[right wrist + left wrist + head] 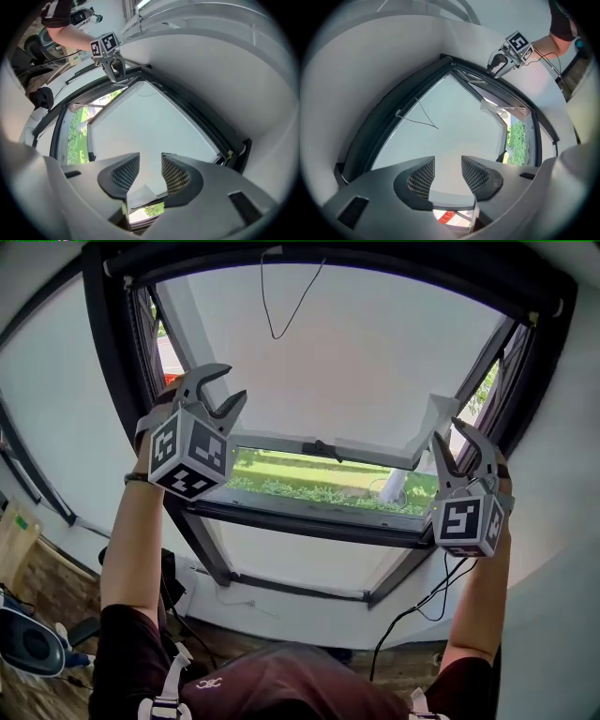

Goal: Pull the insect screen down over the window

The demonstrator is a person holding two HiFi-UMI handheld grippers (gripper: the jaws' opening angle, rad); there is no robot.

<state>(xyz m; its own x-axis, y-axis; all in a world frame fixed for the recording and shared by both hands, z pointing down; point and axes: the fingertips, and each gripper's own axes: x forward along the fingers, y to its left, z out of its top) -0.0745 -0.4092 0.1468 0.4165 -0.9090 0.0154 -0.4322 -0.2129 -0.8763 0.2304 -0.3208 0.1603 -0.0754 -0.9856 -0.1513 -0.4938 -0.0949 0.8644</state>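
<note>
At the window frame's (105, 343) left edge, the left gripper (234, 382) is held up on a raised forearm, level with the left end of the screen's bottom rail (309, 444). Its jaws stand spread, and its own view shows only pale mesh in the gap between them; whether it touches the frame cannot be told

The insect screen (356, 362) covers most of the opening, from the frame's top edge down to that rail. A thin dark cord (274, 329) hangs in a loop near the top edge. Below the rail, a strip of grass (319, 479) shows uncovered above the frame's lower edge (the screen is not fully down)

At the rail's right end, a pale flap (427, 423) sticks up, folded out of line. Just beside it, near the frame's right edge, the right gripper (445, 430) points upward with its jaws spread and nothing between them. A black cable (412, 610) trails down below that arm
</note>
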